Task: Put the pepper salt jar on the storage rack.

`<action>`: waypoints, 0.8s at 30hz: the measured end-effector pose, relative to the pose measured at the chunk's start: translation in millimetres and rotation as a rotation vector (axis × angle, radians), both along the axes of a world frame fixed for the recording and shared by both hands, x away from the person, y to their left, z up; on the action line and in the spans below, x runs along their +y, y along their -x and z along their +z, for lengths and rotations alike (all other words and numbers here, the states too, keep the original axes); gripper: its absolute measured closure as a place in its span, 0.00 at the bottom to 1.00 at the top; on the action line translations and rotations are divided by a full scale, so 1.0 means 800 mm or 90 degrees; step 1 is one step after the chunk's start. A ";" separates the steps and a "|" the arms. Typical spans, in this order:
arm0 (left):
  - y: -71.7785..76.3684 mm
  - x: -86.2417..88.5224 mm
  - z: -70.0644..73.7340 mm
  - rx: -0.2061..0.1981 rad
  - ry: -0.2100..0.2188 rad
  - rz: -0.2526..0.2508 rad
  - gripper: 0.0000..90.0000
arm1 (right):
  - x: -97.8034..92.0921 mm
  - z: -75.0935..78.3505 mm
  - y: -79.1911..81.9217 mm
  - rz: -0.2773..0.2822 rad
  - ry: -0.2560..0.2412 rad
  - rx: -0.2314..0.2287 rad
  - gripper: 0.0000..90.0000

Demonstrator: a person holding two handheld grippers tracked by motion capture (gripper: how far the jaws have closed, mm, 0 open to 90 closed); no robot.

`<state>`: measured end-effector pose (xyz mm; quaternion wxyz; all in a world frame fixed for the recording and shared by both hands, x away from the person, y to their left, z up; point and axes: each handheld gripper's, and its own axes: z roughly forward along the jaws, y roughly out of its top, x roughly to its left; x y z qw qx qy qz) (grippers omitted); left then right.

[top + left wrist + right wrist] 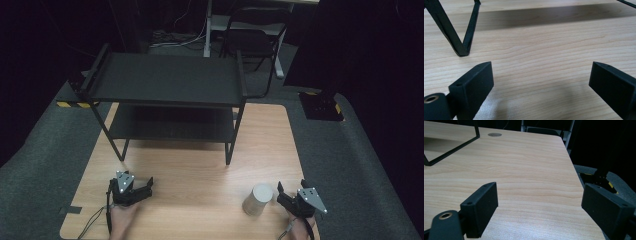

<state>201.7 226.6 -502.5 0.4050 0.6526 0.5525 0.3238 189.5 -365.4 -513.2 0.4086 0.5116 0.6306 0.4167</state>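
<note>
Wood-grain table (200, 170) under us, dark room all round. Lower left of the high view sits our left gripper (134, 190), lower right our right gripper (292, 198), both spread wide, holding nothing. Just left of the right one stands a pale cup (258, 199), upright, long axis vertical. Nudge it sideways and we'd tip it. Farther up: black shelf rack (167, 80).
</note>
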 end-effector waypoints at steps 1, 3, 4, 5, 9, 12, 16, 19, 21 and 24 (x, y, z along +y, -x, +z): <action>0.000 0.000 0.000 0.000 0.000 0.000 0.06 | 0.000 0.000 0.000 0.000 0.000 -0.001 0.14; 0.000 0.000 0.000 0.000 -0.001 0.001 0.07 | 0.000 -0.001 0.000 -0.001 -0.001 -0.002 0.14; 0.000 0.000 0.000 0.000 -0.001 0.001 0.07 | 0.000 -0.001 0.000 -0.001 0.000 -0.002 0.14; 0.000 0.000 0.000 0.000 -0.001 0.001 0.06 | 0.000 -0.001 0.000 -0.001 0.000 -0.002 0.14; 0.000 -0.001 0.000 0.001 -0.001 0.002 0.06 | 0.000 -0.001 0.000 0.001 0.002 -0.002 0.14; -0.001 0.000 0.000 0.002 0.001 0.003 0.06 | -0.001 -0.001 0.001 0.000 -0.003 -0.003 0.13; -0.001 0.000 0.001 0.003 0.002 0.004 0.06 | -0.001 0.000 0.002 0.006 0.002 -0.001 0.13; -0.001 0.000 0.001 0.003 0.002 0.002 0.06 | -0.004 0.002 0.009 0.016 0.003 0.005 0.13; -0.001 0.000 0.001 0.003 0.002 0.002 0.06 | -0.006 0.004 0.014 0.018 -0.004 0.011 0.12; -0.001 -0.001 0.001 0.003 0.001 0.006 0.06 | -0.011 0.006 0.021 0.026 -0.007 0.019 0.12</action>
